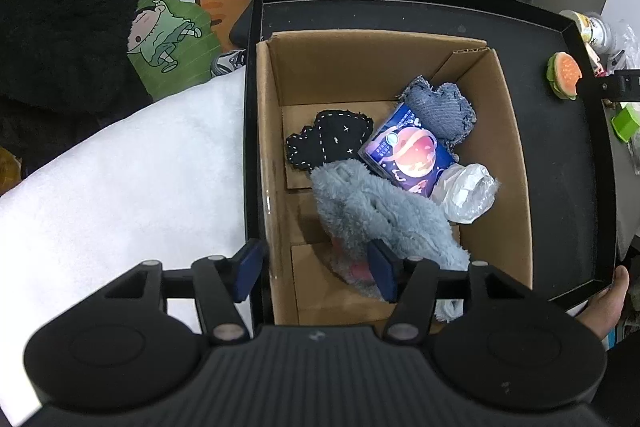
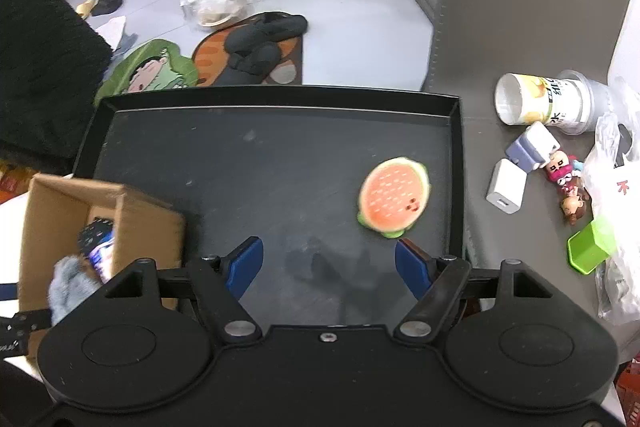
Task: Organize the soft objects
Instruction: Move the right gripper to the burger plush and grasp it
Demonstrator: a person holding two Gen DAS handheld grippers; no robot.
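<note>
Left fingers (image 1: 251,269) spread empty astride the box (image 1: 508,163) wall, grey fleece (image 1: 372,211) touching one.

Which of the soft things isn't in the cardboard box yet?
The burger-shaped plush: it lies alone on the black tray, while the others sit inside the cardboard box.

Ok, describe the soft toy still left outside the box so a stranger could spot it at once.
Start at the black tray that holds the cardboard box. On the tray's bare floor, toward its right wall and apart from the box, lies the burger plush. It is round, with an orange top, white flecks and a green rim, and it is the only soft item on the tray outside the box.
</note>
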